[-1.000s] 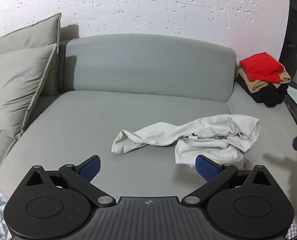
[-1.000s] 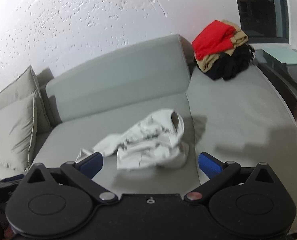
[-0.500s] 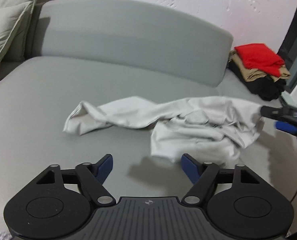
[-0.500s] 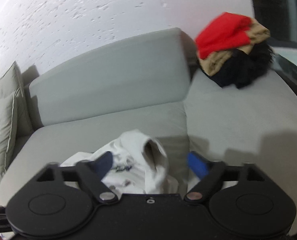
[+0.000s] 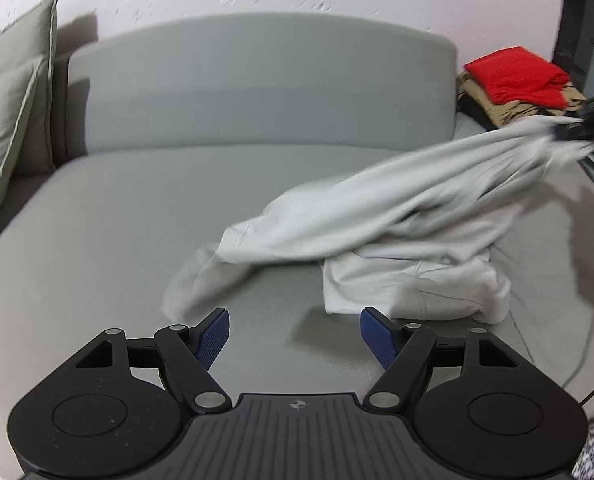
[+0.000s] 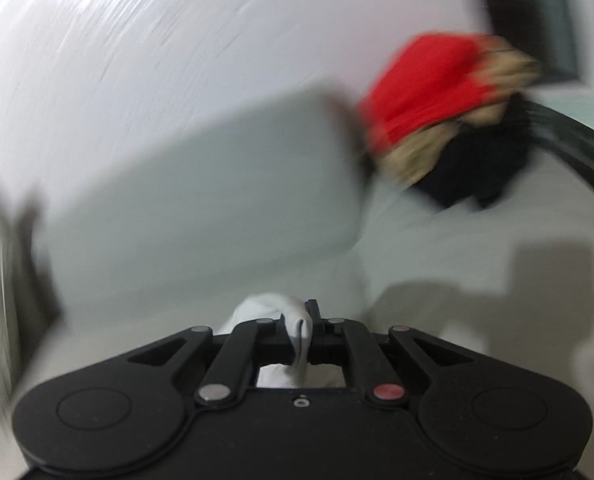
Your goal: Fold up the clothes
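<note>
A crumpled white garment (image 5: 377,220) lies on the grey sofa seat (image 5: 117,220). Its right end is stretched up and to the right, blurred by motion. My right gripper (image 5: 577,128) holds that end at the frame's right edge. In the right wrist view the right gripper (image 6: 303,328) has its jaws closing tight, and a fold of the white garment (image 6: 265,308) is pinched between them. My left gripper (image 5: 295,336) is open low over the seat, just in front of the garment. Nothing lies between its blue pads (image 5: 377,340).
A stack of folded clothes (image 5: 513,76), red on tan on black, sits at the sofa's far right end (image 6: 429,92). Two grey cushions (image 5: 9,120) lean at the left. The curved backrest (image 5: 257,88) closes the rear. A thin cable (image 5: 593,360) trails at the right.
My right gripper went from open to shut on the garment's right end and pulled it up and right. My left gripper narrowed a little and sank closer to the garment.
</note>
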Action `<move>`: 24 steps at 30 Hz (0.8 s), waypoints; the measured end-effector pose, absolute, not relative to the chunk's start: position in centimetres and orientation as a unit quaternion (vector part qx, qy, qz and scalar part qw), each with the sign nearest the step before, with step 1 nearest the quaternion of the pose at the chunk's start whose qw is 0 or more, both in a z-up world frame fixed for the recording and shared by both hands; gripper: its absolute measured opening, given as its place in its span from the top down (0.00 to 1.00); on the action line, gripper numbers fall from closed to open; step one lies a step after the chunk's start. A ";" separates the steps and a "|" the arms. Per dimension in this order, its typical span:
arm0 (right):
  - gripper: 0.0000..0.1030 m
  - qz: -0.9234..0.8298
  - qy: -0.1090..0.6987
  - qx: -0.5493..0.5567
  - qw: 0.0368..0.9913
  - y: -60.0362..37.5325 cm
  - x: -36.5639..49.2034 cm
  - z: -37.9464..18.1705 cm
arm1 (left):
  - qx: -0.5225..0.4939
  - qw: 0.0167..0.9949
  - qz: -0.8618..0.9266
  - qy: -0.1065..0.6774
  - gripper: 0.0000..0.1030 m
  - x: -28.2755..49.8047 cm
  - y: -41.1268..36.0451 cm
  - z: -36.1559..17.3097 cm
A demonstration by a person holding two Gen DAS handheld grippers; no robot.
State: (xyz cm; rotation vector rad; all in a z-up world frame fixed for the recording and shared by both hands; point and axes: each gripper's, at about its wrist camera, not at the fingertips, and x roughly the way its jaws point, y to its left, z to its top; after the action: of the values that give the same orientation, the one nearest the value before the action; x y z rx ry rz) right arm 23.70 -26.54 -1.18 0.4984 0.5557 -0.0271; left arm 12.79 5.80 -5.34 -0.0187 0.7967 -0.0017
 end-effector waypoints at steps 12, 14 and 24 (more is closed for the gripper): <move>0.43 -0.147 0.359 0.241 0.890 -35.5 12.8 -2.1 | 0.003 0.915 -0.064 0.399 0.30 9.2 3.1 -5.1; 0.35 -0.094 0.346 0.219 0.907 -33.2 11.5 -1.2 | 0.003 0.919 -0.066 0.388 0.31 9.4 2.4 -4.5; 0.31 0.112 0.417 0.139 0.891 -21.9 18.3 -7.1 | -0.006 0.930 -0.063 0.363 0.30 9.7 2.0 -4.2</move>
State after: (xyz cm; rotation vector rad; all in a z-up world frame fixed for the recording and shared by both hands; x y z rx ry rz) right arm 18.31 -21.91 -7.06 0.2884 0.8656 0.2329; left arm 9.71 1.97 -4.20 -0.0131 0.7439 -0.1295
